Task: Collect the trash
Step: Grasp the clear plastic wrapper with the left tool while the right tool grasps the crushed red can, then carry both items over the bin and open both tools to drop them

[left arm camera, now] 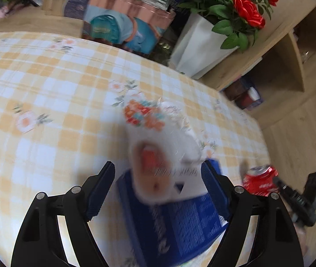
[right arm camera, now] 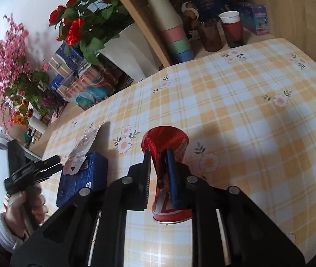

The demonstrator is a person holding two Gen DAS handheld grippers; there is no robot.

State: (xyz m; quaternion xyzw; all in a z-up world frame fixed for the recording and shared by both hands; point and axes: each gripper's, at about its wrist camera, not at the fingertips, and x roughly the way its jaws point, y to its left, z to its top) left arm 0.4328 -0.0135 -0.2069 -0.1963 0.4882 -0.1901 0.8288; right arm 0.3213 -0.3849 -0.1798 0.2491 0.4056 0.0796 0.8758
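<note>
The surface (right arm camera: 247, 102), spread with a yellow checked, flowered cloth, carries three bits of trash grouped at its near left part. Largest is a blue carton (left arm camera: 180, 227) lying flat; in the right wrist view it sits to the left of the can, near it but apart. On top of the carton lies a white printed wrapper (left arm camera: 164, 155), blurred in the left wrist view, its far end reaching past the carton over the cloth. Smallest is a crushed red can (right arm camera: 167, 162).

The right gripper (right arm camera: 160, 173) is clenched on the can's dented waist, both pads pressing the metal; whether the can's base has left the cloth I cannot tell. The left gripper (left arm camera: 158, 187) is spread wide, one finger on either side of the wrapper and carton, with no pad visibly pressing.

So the pick-up step is in hand: can secured, second item being lined up. Next, I judge, the left fingers must close on the wrapper or carton. No bin shows in either view.
</note>
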